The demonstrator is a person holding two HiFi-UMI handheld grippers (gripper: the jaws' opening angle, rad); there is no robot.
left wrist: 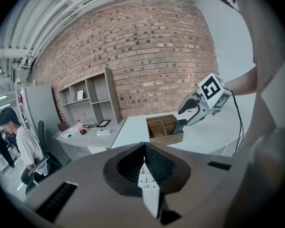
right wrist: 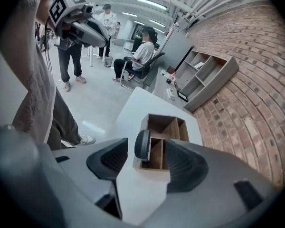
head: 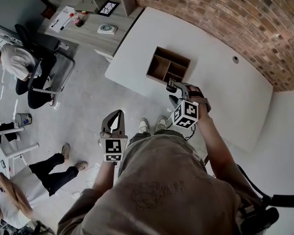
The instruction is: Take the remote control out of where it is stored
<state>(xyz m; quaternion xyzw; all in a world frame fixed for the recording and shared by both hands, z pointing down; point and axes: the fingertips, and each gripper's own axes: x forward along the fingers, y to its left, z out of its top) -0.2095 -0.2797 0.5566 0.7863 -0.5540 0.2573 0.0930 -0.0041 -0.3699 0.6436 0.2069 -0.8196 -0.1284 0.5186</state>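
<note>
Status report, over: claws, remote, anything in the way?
Left claw shut, empty. Right claw open, straddling remote control, pads off it. It stands upright in wooden box. Nothing in the way.

No legible text anywhere; shirt print (head: 154,194) too faint to read.

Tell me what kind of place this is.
Most likely an open-plan office or lab workspace: a brick wall runs behind a large white table, a shelf unit stands over a desk, and a person sits nearby.
</note>
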